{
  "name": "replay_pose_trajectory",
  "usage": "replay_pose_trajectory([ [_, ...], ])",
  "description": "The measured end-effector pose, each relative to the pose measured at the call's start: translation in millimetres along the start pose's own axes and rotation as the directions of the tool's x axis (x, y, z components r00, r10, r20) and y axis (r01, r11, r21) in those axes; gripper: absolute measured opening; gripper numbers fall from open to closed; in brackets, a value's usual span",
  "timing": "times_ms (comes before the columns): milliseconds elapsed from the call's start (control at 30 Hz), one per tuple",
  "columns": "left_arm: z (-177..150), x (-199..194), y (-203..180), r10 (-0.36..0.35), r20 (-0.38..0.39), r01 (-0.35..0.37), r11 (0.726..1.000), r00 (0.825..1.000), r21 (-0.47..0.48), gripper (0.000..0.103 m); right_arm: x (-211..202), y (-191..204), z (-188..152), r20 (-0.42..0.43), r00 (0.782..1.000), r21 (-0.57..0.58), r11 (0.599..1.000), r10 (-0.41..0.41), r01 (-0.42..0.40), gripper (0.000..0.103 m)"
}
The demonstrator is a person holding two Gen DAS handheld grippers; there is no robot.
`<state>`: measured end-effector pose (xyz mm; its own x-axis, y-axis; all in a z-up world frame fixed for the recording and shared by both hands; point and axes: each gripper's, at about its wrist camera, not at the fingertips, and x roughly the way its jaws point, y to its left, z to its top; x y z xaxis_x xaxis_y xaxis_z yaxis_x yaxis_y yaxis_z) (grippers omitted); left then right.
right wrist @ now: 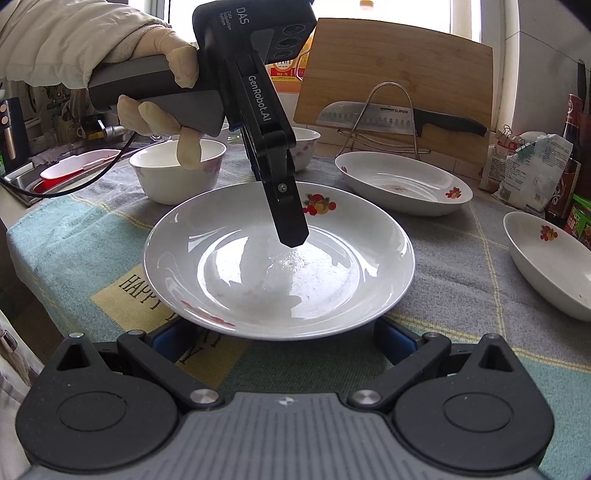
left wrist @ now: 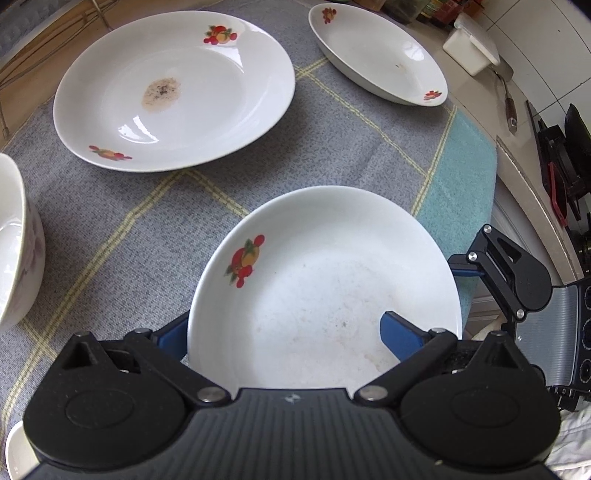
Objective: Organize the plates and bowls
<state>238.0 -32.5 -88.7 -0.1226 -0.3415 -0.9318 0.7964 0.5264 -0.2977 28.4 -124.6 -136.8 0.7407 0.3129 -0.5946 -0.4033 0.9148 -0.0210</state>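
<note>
Over the near plate [right wrist: 332, 258], both tools, left [right wrist: 291, 236] and right [right wrist: 280, 343], stand wide apart, gripping nothing.

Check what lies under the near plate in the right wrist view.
The plate rests on the checked cloth; part of the cloth's printed lettering is visible beside it. The right gripper's blue fingers pass beneath its near rim, tips hidden.

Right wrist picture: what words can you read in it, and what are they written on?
"GenRobot.AI": side of the left tool.
"DAS": its camera housing; the small print beside it is too small to read.
"SUPOR": blade of the knife.
"HAPPY": tablecloth; the rest is hidden by the plate.
Labels on the bottles and packets: too blurred.
</note>
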Motion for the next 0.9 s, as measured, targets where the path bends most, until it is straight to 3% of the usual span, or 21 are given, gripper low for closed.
replay_pose_trajectory([
  [300, 0.1, 0.4, -3.6, -0.014, -0.013, 0.014, 1.000, 1.000, 0.010, 0.100, 2.2, -1.4, 7.7, -0.037, 0.999, -0.050, 0.998, 0.026, -0.028, 0.103],
  [900, 3.0, -4.0, 4.0, -0.038, -0.012, 0.038, 0.999, 0.999, -0.026, 0.100, 8.3, -4.2, 14.8, -0.093, 0.994, -0.024, 0.997, 0.064, -0.067, 0.103],
])
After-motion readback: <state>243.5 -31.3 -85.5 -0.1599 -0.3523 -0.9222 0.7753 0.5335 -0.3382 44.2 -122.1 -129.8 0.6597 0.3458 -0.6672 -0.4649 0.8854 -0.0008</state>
